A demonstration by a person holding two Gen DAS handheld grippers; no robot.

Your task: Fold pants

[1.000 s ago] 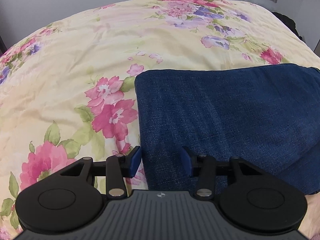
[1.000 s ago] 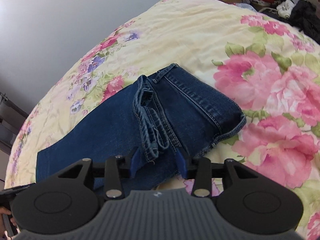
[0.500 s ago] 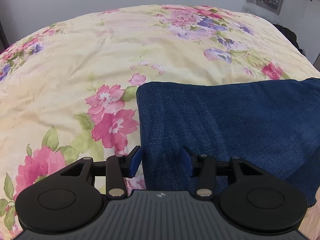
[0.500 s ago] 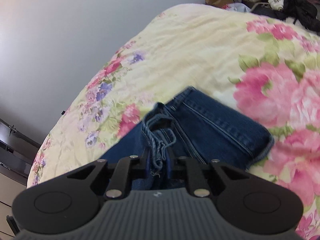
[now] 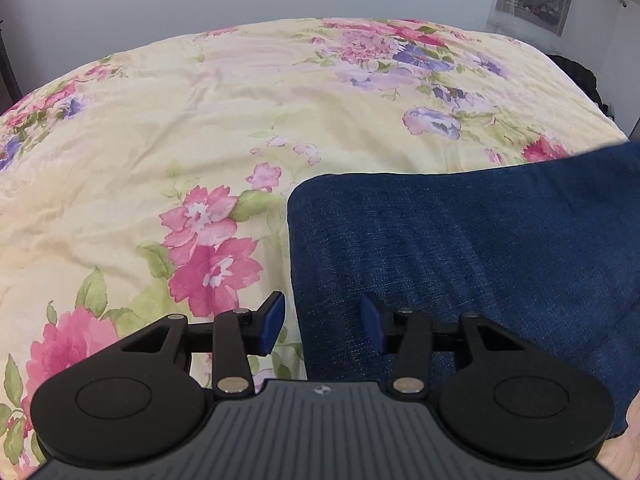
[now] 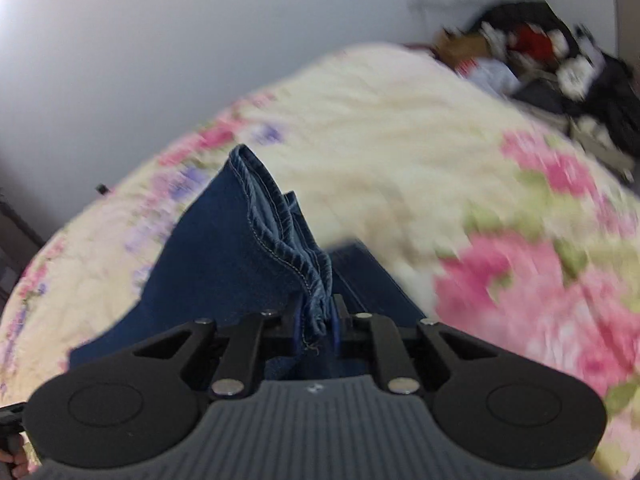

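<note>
Floral bedspread [image 5: 224,128]: wide bare stretch left of and beyond the pants [image 5: 460,248], whose folded edge runs straight down to the left gripper [image 5: 322,322]. Clothes pile [image 6: 560,64] past the bed's far corner. Right gripper [image 6: 318,326] was open 1 s ago; now clenched on the pants' hem, lifted off the bedspread. Left gripper unchanged: released, straddling the folded edge. No legible writing.

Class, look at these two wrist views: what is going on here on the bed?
A person with two handheld grippers is folding dark blue denim pants on a floral yellow bedspread. The right gripper is clamped on the bunched hems, which hang lifted off the bed. The left gripper is open over the folded edge.
</note>
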